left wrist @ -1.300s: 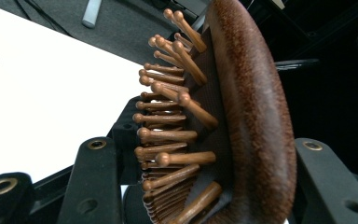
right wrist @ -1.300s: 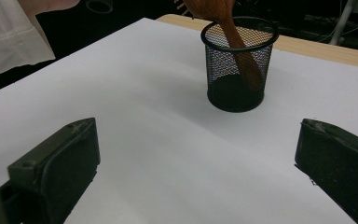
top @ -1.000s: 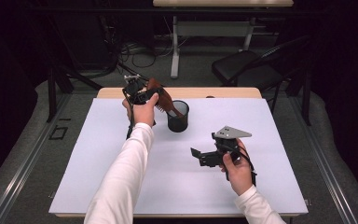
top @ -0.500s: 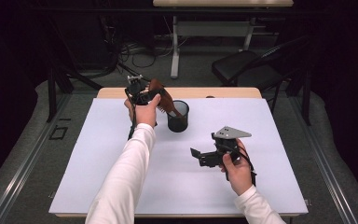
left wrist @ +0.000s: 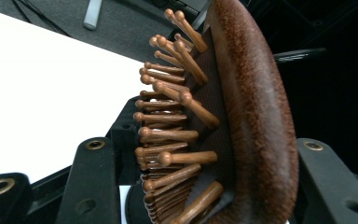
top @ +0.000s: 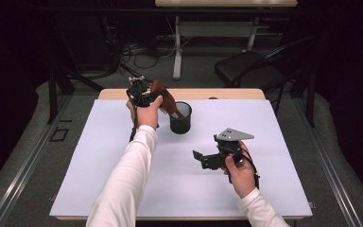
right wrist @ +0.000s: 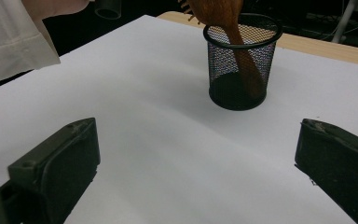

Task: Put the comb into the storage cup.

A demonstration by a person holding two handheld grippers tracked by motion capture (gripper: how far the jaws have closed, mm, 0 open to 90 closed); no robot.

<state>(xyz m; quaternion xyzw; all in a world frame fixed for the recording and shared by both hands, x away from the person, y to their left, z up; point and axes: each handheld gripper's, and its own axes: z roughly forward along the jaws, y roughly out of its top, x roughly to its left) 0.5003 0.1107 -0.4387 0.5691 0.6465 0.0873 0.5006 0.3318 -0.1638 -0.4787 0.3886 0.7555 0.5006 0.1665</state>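
- High view: the wooden hairbrush [top: 163, 97] is held by the left gripper [top: 144, 94] at its head, above the far left part of the white table [top: 99, 161]. The handle is dipped into the black mesh cup [top: 180, 118]. The right gripper [top: 208, 158] is kept low over the table, well apart from the cup, with its jaws spread.
- Left gripper view: the jaws are pinched on the hairbrush [left wrist: 223, 126] (bristle side on one jaw, smooth back on the other). No writing can be read.
- Right gripper view: the spread jaws are pointed at the mesh cup [right wrist: 240, 70], where the handle is seen leaning inside. No label can be read.
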